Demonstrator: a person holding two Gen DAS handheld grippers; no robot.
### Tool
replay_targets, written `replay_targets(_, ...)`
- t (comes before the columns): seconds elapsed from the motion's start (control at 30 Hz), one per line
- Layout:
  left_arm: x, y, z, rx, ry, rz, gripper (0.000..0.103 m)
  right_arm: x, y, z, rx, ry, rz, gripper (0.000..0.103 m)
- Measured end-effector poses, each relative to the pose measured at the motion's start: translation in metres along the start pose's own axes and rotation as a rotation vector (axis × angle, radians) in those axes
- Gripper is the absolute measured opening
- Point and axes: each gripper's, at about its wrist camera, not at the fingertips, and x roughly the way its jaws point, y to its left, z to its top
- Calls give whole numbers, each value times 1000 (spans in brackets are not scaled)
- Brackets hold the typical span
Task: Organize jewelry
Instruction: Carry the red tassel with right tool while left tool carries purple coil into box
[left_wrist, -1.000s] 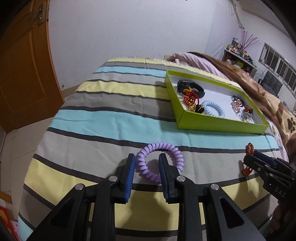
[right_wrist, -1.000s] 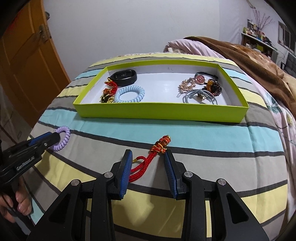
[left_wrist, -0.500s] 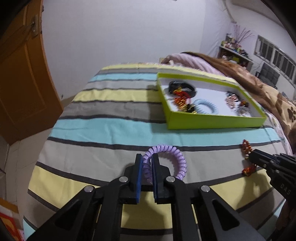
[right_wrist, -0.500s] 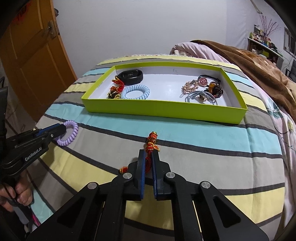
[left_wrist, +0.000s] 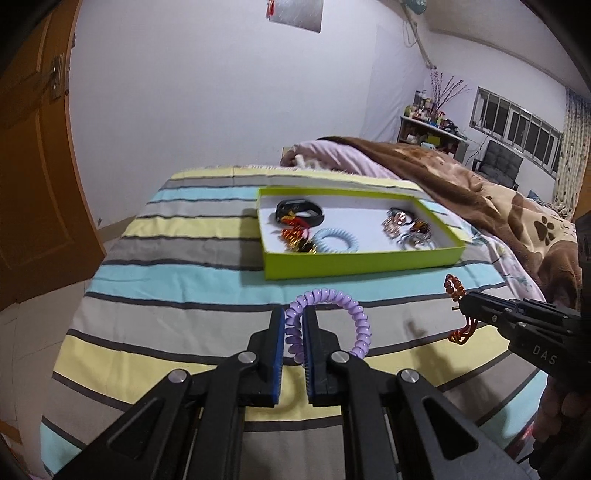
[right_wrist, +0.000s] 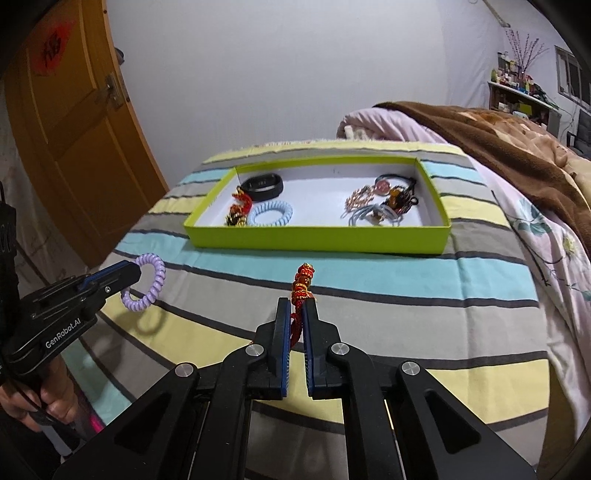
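My left gripper (left_wrist: 294, 317) is shut on a purple spiral hair tie (left_wrist: 354, 314), which it holds lifted above the striped bedspread; the same purple tie (right_wrist: 155, 273) shows at the left of the right wrist view. My right gripper (right_wrist: 296, 308) is shut on a red beaded cord charm (right_wrist: 303, 282), lifted off the bed; in the left wrist view the red charm (left_wrist: 456, 288) hangs from the right gripper's tip. Ahead lies a lime-green box (right_wrist: 317, 240) with a white floor, also seen as the green box (left_wrist: 362, 264).
The box holds a black band (right_wrist: 264, 183), a blue spiral tie (right_wrist: 269, 214), a red-gold charm (right_wrist: 240, 210) and a cluster of hair ties and clips (right_wrist: 384, 205). A brown blanket (right_wrist: 498, 144) covers the bed's right side. A wooden door (right_wrist: 62, 122) stands at left.
Both grippers closed, the left on the purple hair tie and the right on the red charm, and both have risen, lifting the pieces off the bedspread.
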Motion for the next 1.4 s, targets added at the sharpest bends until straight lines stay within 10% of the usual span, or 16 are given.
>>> replay_targets(1.4, 52, -27, 89, 98, -93, -28, 10, 16, -21, 85, -108, -96, -16, 6)
